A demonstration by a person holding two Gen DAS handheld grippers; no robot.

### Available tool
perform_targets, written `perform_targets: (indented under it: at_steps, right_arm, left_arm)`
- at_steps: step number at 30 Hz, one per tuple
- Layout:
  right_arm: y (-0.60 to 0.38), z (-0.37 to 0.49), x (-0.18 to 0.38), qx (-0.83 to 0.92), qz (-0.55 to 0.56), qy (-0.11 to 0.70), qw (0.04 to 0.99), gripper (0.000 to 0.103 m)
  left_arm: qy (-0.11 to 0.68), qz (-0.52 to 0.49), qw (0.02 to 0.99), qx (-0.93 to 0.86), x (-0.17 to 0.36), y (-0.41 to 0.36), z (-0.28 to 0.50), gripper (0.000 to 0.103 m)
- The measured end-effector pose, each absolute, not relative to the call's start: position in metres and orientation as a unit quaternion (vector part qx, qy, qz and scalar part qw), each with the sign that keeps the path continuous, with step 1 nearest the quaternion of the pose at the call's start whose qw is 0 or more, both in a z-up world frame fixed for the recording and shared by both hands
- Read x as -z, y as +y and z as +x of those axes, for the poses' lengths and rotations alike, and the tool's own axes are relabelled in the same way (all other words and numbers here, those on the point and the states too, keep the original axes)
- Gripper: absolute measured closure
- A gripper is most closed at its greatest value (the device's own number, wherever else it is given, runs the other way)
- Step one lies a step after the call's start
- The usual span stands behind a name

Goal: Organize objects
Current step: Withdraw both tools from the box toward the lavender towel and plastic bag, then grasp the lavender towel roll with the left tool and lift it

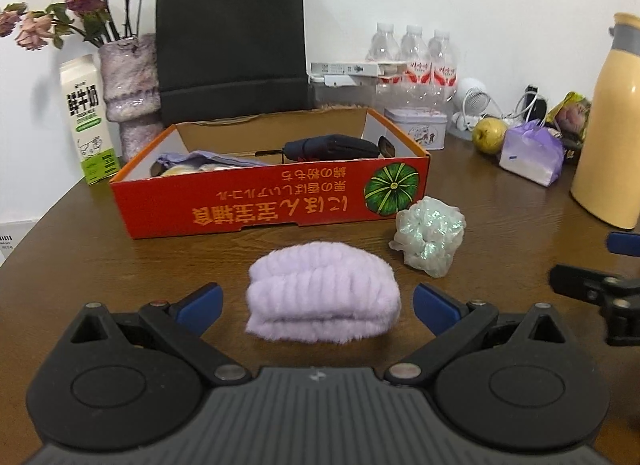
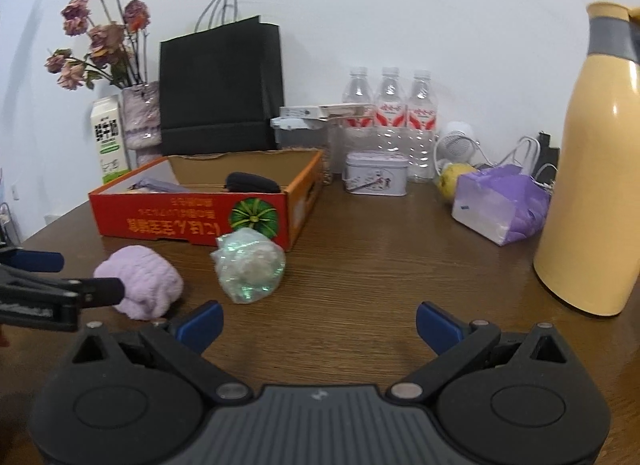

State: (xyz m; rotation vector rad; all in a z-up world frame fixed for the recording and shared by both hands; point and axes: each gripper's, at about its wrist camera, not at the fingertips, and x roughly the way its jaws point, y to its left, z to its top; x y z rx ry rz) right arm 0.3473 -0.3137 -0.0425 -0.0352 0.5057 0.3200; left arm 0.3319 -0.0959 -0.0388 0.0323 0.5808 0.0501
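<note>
A brown wooden table (image 1: 500, 233) against a white wall is my whole field here. My left gripper (image 1: 318, 303) is spread wide, grasping nothing, with the folded lilac cloth (image 1: 323, 297) lying on the table squarely between its blue pads (image 1: 202, 303); neither pad seems to touch it yet. My right gripper (image 2: 319, 327) is likewise released, over bare wood, with nothing between its fingers. I judge the step in hand to be taking the cloth for the red box (image 1: 256, 201) just behind it. To do it well I'd push in a little further so the pads bracket the middle of the fold, close gently since the pile is soft and will squash, then lift clear of the box's front wall before carrying over. Just right of the cloth sits the crinkly plastic ball (image 1: 430, 239), near the box corner, likely the right gripper's job. Counting: one cloth, one ball, one box already holding a dark case (image 1: 332, 147) and something lilac, three bottles (image 1: 412, 53), one tin (image 1: 418, 127), one yellow flask (image 1: 608, 125), one milk carton (image 1: 87, 121), one black bag (image 1: 232, 41).
</note>
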Motion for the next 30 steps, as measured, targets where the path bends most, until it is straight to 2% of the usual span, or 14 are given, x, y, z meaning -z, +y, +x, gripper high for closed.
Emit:
perform_targets:
  at_steps: [15,16,17,18,19,20,21,22,30]
  right_arm:
    - [-0.316,0.357,0.051,-0.150,-0.007,0.261,0.954,0.000]
    - [-0.315,0.357,0.051,-0.150,-0.008,0.260,0.954,0.000]
    - [-0.315,0.356,0.051,-0.151,-0.008,0.259,0.954,0.000]
    - [-0.314,0.356,0.052,-0.151,-0.008,0.258,0.954,0.000]
    - [-0.314,0.356,0.052,-0.151,-0.009,0.257,0.954,0.000]
    - [-0.314,0.356,0.053,-0.152,-0.008,0.257,0.954,0.000]
    - [-0.315,0.356,0.053,-0.152,-0.008,0.256,0.955,0.000]
    - [-0.316,0.356,0.053,-0.152,-0.006,0.256,0.955,0.000]
    - [-0.318,0.356,0.056,-0.159,0.004,0.253,0.954,0.000]
  left_arm:
    - [0.329,-0.012,0.944,-0.036,0.067,-0.090,0.376,0.000]
    - [0.328,-0.014,0.944,-0.033,0.067,-0.089,0.376,0.007]
    - [0.328,-0.018,0.944,-0.028,0.066,-0.089,0.375,0.018]
    - [0.326,-0.022,0.945,-0.022,0.066,-0.089,0.374,0.023]
    - [0.319,-0.024,0.947,-0.018,0.063,-0.088,0.371,0.037]
    - [0.307,-0.024,0.951,-0.015,0.059,-0.088,0.367,0.055]
    - [0.293,-0.024,0.956,-0.012,0.054,-0.088,0.362,0.065]
    - [0.277,-0.023,0.961,-0.008,0.048,-0.086,0.356,0.080]
    - [0.246,-0.029,0.968,-0.035,0.034,-0.055,0.340,0.080]
